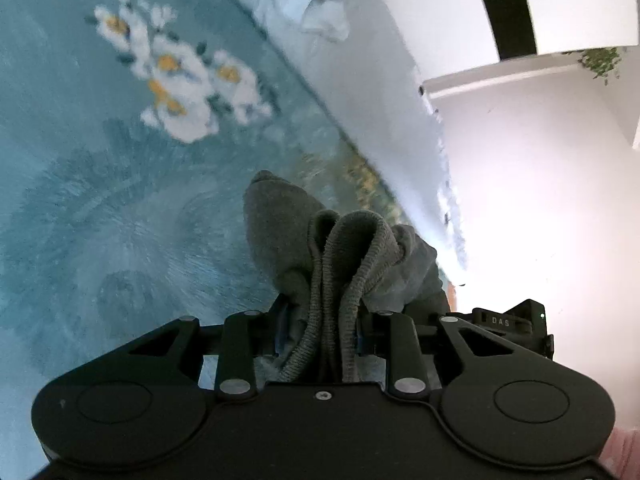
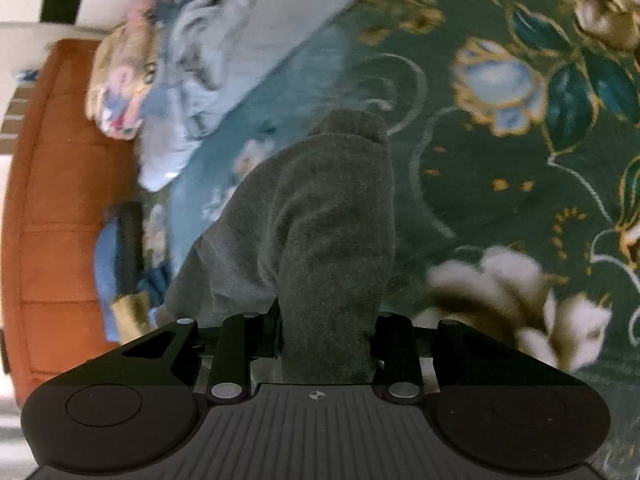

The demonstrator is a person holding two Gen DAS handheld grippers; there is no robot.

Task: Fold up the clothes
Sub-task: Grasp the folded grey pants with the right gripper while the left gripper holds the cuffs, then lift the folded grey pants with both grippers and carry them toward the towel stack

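Note:
A grey knitted garment (image 1: 280,232) hangs off the flowered teal carpet (image 1: 100,180). In the left wrist view its ribbed hem (image 1: 340,280) is bunched between the jaws, and my left gripper (image 1: 320,332) is shut on it. In the right wrist view a thick fold of the same grey garment (image 2: 320,220) runs up from the jaws, with my right gripper (image 2: 328,336) shut on it. The fabric hides both sets of fingertips. The cloth drapes down and away from both grippers, lifted clear of the carpet (image 2: 500,180) near the jaws.
A heap of pale blue and white clothes (image 1: 288,4) lies along the carpet's far edge, also seen as a pile of clothes (image 2: 180,72) in the right wrist view. An orange-brown padded piece of furniture (image 2: 60,200) stands at the left. White wall and shelf (image 1: 520,80) rise at the right.

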